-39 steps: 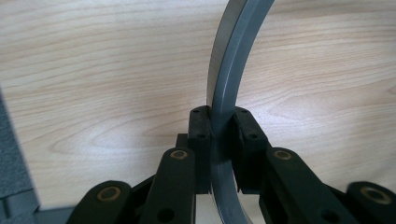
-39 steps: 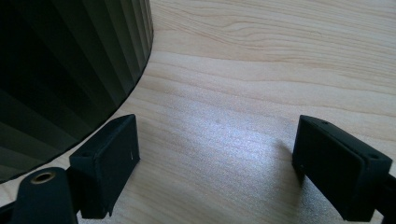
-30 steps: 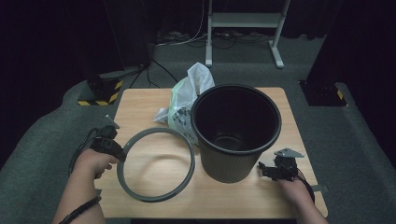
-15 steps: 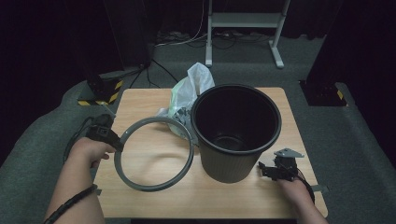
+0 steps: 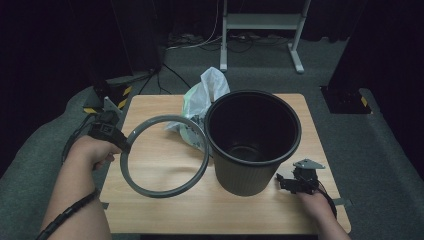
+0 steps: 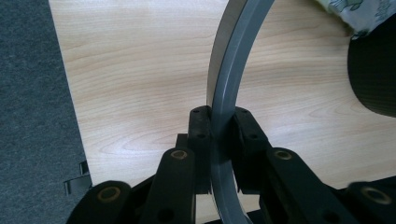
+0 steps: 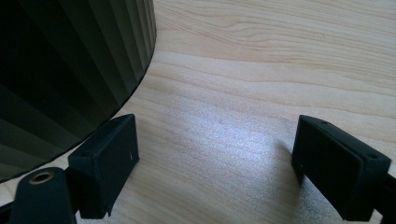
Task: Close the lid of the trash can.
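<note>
A grey plastic ring (image 5: 165,155) is lifted off the wooden table (image 5: 150,107) on its left side, tilted, with its right edge near the black bin (image 5: 252,140). My left gripper (image 5: 122,146) is shut on the ring's left rim; in the left gripper view the grey ring (image 6: 233,70) runs up between the two pads (image 6: 200,128), which press on it. My right gripper (image 5: 284,182) rests low on the table at the bin's right foot. Its jaws stand wide open over bare wood (image 7: 224,121), beside the ribbed bin wall (image 7: 70,65).
A white plastic bag (image 5: 202,105) lies behind the ring, against the bin's left side. A metal stand (image 5: 260,30) and cables are on the grey floor beyond the table. The table's left edge (image 6: 65,93) is close to my left gripper.
My left hand has risen and carried the ring's left side up off the table, toward the back. The right hand has stayed where it was.
</note>
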{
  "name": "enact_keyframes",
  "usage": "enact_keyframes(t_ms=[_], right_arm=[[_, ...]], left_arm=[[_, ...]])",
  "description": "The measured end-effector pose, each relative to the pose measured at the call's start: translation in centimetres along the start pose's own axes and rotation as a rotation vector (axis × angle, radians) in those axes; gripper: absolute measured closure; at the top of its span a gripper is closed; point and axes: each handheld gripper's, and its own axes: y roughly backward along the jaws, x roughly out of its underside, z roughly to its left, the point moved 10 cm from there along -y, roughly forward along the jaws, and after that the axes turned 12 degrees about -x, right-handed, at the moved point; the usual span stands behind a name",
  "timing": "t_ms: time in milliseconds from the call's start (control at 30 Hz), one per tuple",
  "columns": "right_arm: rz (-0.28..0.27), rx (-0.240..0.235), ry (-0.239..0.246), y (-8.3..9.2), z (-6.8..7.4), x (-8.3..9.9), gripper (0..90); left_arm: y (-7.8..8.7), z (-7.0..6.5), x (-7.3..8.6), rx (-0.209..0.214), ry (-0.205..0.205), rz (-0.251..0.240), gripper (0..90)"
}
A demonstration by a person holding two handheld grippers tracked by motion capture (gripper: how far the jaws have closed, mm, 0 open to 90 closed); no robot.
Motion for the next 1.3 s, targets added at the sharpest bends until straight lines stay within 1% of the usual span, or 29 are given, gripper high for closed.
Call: enact_keyframes(t_ms=[67, 167, 233, 300, 400, 633, 700, 800, 1033, 1100, 1200, 1233, 1300], right_arm=[[0.0, 0.0, 0.002, 0.0, 0.0, 0.0, 14.1], [0.0, 0.0, 0.001, 0.0, 0.0, 0.0, 14.0], [0.0, 0.0, -0.003, 0.0, 0.0, 0.0, 14.0], [0.0, 0.0, 0.002, 0.0, 0.0, 0.0, 14.0], [0.0, -0.002, 0.003, 0.0, 0.0, 0.0, 14.0], [0.0, -0.002, 0.002, 0.0, 0.1, 0.0, 14.0], [0.0, -0.002, 0.002, 0.0, 0.1, 0.0, 14.0], [0.003, -0.002, 0.007, 0.0, 0.0, 0.0, 14.0], [0.002, -0.002, 0.003, 0.0, 0.1, 0.0, 14.0], [0.001, -0.002, 0.004, 0.0, 0.0, 0.0, 14.0], [0.001, -0.001, 0.005, 0.0, 0.0, 0.0, 14.0], [0.001, -0.002, 0.004, 0.0, 0.0, 0.0, 14.0], [0.001, -0.002, 0.003, 0.0, 0.1, 0.0, 14.0]], left_arm=[[0.6, 0.1, -0.1, 0.007, 0.009, -0.002, 79.3], [1.5, 0.4, -0.2, -0.007, 0.006, -0.009, 79.3], [2.1, 0.5, -0.3, -0.002, 0.009, -0.013, 79.3], [2.7, 0.7, -0.2, -0.004, 0.005, -0.014, 79.3], [3.5, 0.9, -0.2, 0.006, 0.017, -0.026, 79.3], [5.2, 1.7, -0.1, -0.001, 0.028, -0.042, 79.4], [5.7, 2.0, -0.1, -0.009, 0.033, -0.049, 79.3], [6.5, 2.1, -0.1, -0.001, 0.036, -0.057, 79.4], [8.4, 2.1, -0.5, -0.011, 0.036, -0.083, 79.3], [8.9, 2.0, -0.7, -0.007, 0.036, -0.094, 79.4], [9.6, 1.6, -0.9, -0.008, 0.025, -0.103, 79.4], [9.7, 1.4, -1.1, -0.005, 0.029, -0.106, 79.4], [10.0, 0.9, -1.3, 0.002, 0.021, -0.11, 79.4]])
